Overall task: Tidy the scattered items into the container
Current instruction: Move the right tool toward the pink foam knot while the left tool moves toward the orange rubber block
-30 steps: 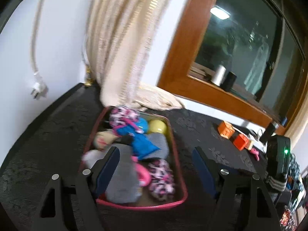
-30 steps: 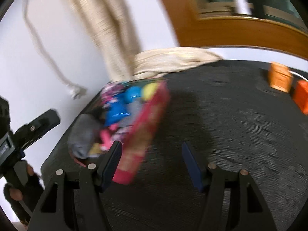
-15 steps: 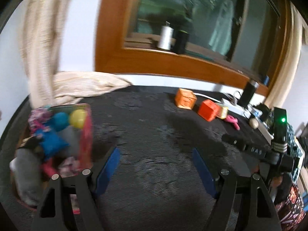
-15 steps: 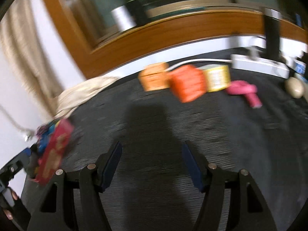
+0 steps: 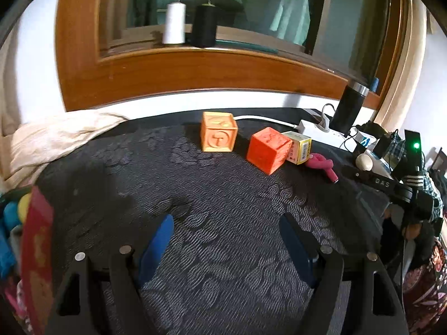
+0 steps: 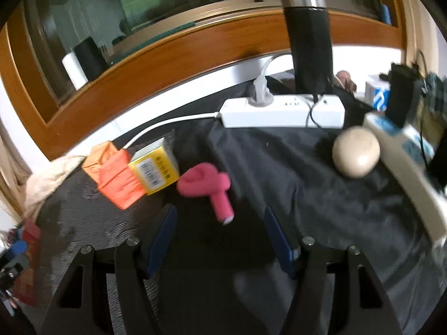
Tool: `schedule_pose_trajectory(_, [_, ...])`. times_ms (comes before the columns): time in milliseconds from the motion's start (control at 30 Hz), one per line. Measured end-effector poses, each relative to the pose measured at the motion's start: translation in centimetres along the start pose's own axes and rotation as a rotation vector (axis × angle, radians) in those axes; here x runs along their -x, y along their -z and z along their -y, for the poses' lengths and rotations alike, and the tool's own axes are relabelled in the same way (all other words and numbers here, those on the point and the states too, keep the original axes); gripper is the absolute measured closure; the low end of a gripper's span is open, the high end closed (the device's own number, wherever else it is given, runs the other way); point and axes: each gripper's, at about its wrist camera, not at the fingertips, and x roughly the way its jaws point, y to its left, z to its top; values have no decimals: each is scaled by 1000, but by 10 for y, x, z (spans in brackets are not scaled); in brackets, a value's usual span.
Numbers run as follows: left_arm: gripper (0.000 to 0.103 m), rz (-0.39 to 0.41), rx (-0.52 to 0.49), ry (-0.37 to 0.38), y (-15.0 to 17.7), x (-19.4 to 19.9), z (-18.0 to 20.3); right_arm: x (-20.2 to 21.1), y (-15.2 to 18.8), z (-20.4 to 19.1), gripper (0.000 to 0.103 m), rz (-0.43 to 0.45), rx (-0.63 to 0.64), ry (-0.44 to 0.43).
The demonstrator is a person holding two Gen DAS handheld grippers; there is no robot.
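On the dark cloth lie a light orange cube, a red-orange cube, a small yellow box, a pink rolled sock and a beige ball. The red container, full of toys, is at the far left. My left gripper is open and empty, well short of the cubes. My right gripper is open and empty, just in front of the pink sock. The yellow box, red-orange cube and ball show there too.
A white power strip with cables and a black flask stand at the back. A cream cloth lies at the back left. Boxes and gear crowd the right edge. A wooden window frame runs behind.
Both grippers have swung right, away from the red container toward the scattered cubes, sock and ball. Both stayed open and empty.
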Motion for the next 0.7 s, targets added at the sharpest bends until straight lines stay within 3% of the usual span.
schedule_pose_trajectory(333, [23,-59,-7,-2,1,-33,-3,-38,-13,-38,31,-41,257,12])
schedule_pose_trajectory(533, [23,-66,2,-5,1,-39,-7,-60,-12,-38,31,-87,251,48])
schedule_pose_trajectory(600, [23,-68,-2,-1,1,-41,-6,-65,-12,-35,42,-102,235,41])
schedule_pose_trajectory(700, [23,-76,-6,21,2,-48,-3,-62,-10,-31,43,-103,213,33])
